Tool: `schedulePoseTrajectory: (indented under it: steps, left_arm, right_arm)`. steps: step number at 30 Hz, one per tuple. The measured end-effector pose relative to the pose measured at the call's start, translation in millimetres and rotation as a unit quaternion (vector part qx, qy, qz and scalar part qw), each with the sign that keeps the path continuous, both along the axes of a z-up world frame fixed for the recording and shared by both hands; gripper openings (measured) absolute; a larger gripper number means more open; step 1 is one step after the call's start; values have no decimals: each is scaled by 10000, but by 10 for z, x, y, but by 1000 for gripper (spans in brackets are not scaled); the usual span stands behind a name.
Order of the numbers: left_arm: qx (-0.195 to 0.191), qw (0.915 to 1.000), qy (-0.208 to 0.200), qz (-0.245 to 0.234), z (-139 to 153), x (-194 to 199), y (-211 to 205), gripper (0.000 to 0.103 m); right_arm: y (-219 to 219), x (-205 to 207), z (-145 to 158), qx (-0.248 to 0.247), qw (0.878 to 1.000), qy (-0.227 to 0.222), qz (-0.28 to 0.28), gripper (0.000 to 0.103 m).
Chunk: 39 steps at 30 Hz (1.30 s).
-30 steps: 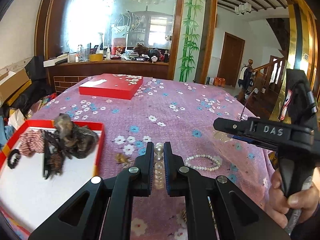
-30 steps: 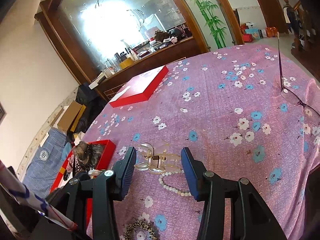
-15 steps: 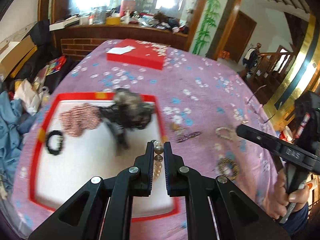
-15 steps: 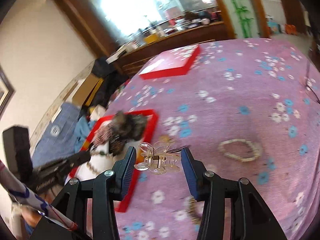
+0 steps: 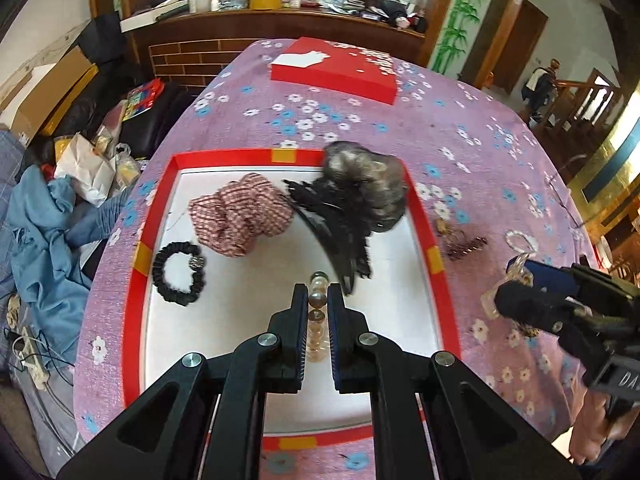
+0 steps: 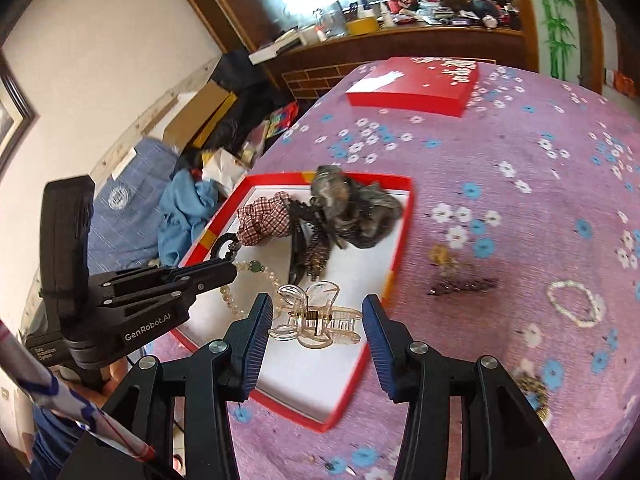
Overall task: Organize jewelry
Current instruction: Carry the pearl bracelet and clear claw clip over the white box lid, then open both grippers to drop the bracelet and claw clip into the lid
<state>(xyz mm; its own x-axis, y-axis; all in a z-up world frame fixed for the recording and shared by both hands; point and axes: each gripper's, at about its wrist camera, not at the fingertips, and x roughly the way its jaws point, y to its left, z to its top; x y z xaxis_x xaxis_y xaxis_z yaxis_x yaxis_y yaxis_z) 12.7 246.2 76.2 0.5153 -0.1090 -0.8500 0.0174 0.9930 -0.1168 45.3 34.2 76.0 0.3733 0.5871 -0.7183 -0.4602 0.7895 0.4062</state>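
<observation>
My left gripper [image 5: 319, 294] is shut on a strand of pale glass beads [image 5: 318, 304] and hangs over the white floor of the red-rimmed tray [image 5: 434, 260]. From the right wrist view, the left gripper [image 6: 228, 272] shows the beads [image 6: 256, 270] dangling, one of them green. My right gripper [image 6: 316, 314] is shut on a clear claw hair clip [image 6: 316, 318], held above the tray's near right rim [image 6: 400, 248]. The right gripper [image 5: 516, 284] also shows beside the tray in the left wrist view.
In the tray lie a plaid scrunchie [image 5: 240, 216], a black scrunchie [image 5: 178, 276], a dark feathered clip [image 5: 340, 236] and a grey-brown hairpiece [image 5: 368, 184]. On the floral cloth are a white bead bracelet [image 6: 572, 304], a dark hairpin [image 6: 464, 286] and a red box lid [image 6: 416, 84].
Both grippers swung left from above the bare cloth to over the tray and tilted downward, each still carrying its piece. The white bracelet stayed behind on the cloth.
</observation>
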Motion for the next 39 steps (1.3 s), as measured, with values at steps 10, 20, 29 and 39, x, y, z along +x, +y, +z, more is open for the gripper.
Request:
schedulePoseTrajectory:
  steps: [10, 20, 29, 39]
  left_arm:
    - [77, 9997, 87, 222, -163, 72, 337, 9]
    - [71, 9989, 79, 467, -374, 97, 557, 9]
    - [95, 9989, -59, 446, -420, 101, 500, 9]
    - [159, 9996, -220, 119, -142, -59, 293, 10]
  right_arm:
    - [416, 223, -306, -311, 9994, 167, 4, 51]
    - [584, 336, -477, -781, 9969, 34, -74, 51]
    - [584, 406, -588, -819, 9965, 141, -130, 53]
    - [116, 227, -190, -474, 9987, -171, -94, 54]
